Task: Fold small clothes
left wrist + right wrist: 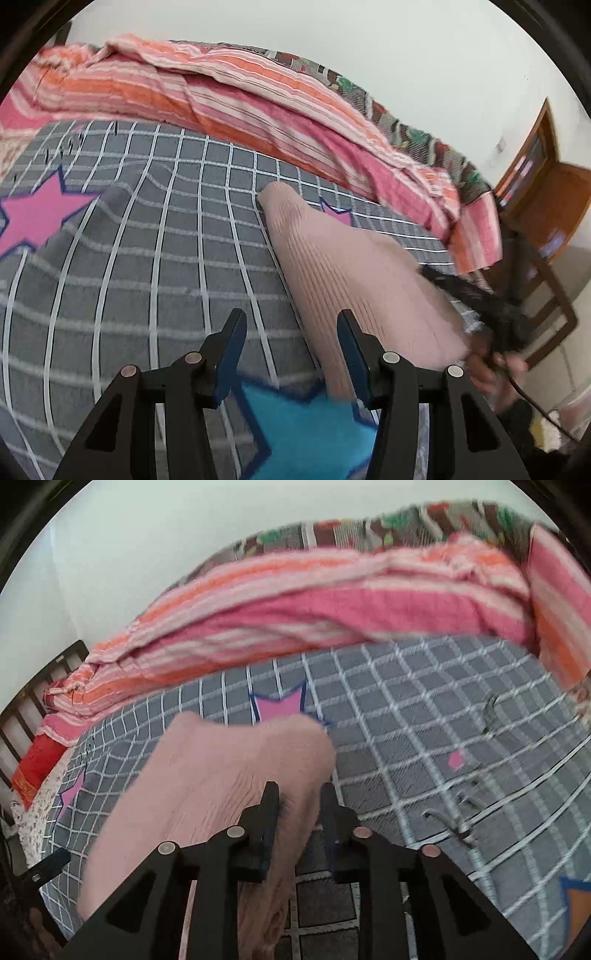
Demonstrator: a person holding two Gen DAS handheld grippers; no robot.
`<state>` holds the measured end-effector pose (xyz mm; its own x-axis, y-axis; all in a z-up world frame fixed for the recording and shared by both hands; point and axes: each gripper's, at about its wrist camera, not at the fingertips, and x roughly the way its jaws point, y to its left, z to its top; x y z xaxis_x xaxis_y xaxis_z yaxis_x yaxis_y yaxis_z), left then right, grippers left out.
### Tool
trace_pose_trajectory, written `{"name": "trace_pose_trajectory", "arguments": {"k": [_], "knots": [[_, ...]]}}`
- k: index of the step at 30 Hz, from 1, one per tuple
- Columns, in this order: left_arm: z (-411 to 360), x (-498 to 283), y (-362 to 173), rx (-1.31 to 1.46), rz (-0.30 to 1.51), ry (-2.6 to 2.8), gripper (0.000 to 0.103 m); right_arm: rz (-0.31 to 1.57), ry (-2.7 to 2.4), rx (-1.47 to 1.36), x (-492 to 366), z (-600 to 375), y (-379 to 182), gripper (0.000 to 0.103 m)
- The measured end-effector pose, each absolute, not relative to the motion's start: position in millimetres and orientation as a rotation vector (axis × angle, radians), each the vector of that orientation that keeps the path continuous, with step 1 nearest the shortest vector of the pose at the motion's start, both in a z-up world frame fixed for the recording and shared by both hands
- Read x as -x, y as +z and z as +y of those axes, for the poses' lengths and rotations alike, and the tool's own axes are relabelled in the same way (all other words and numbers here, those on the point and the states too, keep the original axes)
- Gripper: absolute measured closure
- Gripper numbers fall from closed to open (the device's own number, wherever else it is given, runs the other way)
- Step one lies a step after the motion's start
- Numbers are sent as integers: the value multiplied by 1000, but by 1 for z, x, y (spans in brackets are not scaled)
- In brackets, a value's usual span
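A pale pink ribbed knit garment (pixel 354 266) lies on the grey checked bedspread (pixel 147 240), stretched from mid-bed toward the right. My left gripper (pixel 291 325) is open and empty, its right finger beside the garment's near edge. In the right wrist view the same garment (pixel 207 775) is lifted and draped. My right gripper (pixel 299 794) has its fingers part closed around a fold of it. The right gripper also shows blurred in the left wrist view (pixel 480 314), at the garment's right end.
A pink and orange striped quilt (pixel 240 99) is bunched along the far side of the bed. A wooden chair (pixel 535 240) stands at the right. Dark bed rails (pixel 40 698) show at the left. A blue star (pixel 306 424) is printed under my left gripper.
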<state>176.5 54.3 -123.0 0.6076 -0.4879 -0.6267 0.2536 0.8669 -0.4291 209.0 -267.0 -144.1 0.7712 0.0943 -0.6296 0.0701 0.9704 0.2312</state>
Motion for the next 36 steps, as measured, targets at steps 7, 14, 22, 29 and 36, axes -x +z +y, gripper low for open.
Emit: {"name": "trace_pose_trajectory", "arguments": {"k": [7, 14, 22, 29, 36], "knots": [[21, -240, -134, 279, 863, -428, 54, 635, 253, -183, -188, -236, -131, 75], [-6, -300, -156, 228, 916, -361, 54, 635, 248, -48, -190, -215, -171, 74], [4, -339, -173, 302, 898, -227, 57, 615, 236, -15, -190, -214, -178, 74], [7, -347, -159, 343, 920, -281, 64, 610, 239, -12, -190, -212, -179, 74], [-22, -317, -170, 126, 895, -265, 59, 603, 242, -17, -189, -213, -180, 74]]}}
